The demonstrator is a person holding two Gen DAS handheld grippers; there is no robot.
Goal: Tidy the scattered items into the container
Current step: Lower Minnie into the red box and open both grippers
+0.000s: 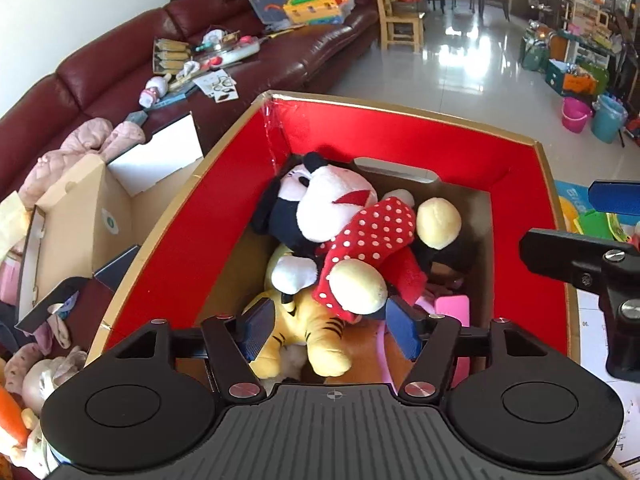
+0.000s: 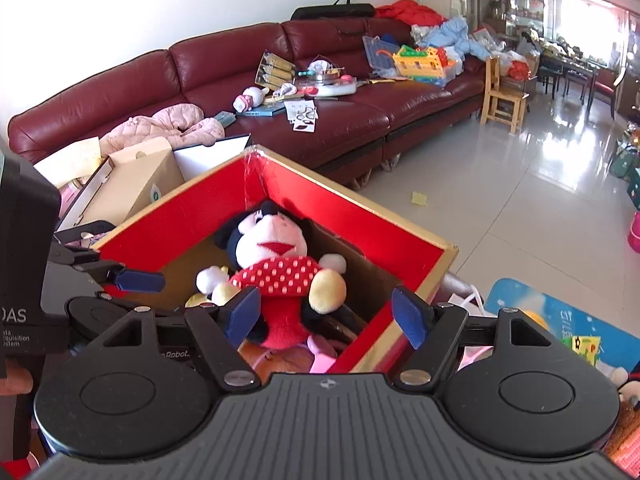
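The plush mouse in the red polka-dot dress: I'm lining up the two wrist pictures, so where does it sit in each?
Left wrist: the plush mouse in the red polka-dot dress lies mid-frame in the red-lined cardboard box, on top of a yellow striped tiger plush.
Right wrist: lower centre, same mouse, face up in the box.
Shared landmark: the dark red leather sofa behind the box.

Seeing a cardboard box [image 1: 520, 168]: glossy red lining, plain brown board at the bottom, clear tape on one corner. Mouse plush [image 1: 340, 216] is soft pile, its dotted dress a flatter cloth. Tiger plush [image 1: 316, 332] is fuzzy yellow fabric. Left gripper [image 1: 332, 326] looks matt black plastic, with textured blue pads [image 1: 256, 328] and shiny metal screws; right gripper [image 2: 326, 316] is the same build. Sofa [image 2: 200, 64] is glossy maroon leather. Floor tiles [image 2: 520, 200] are polished and reflective. Chair [image 2: 504, 100] is bare pale wood.
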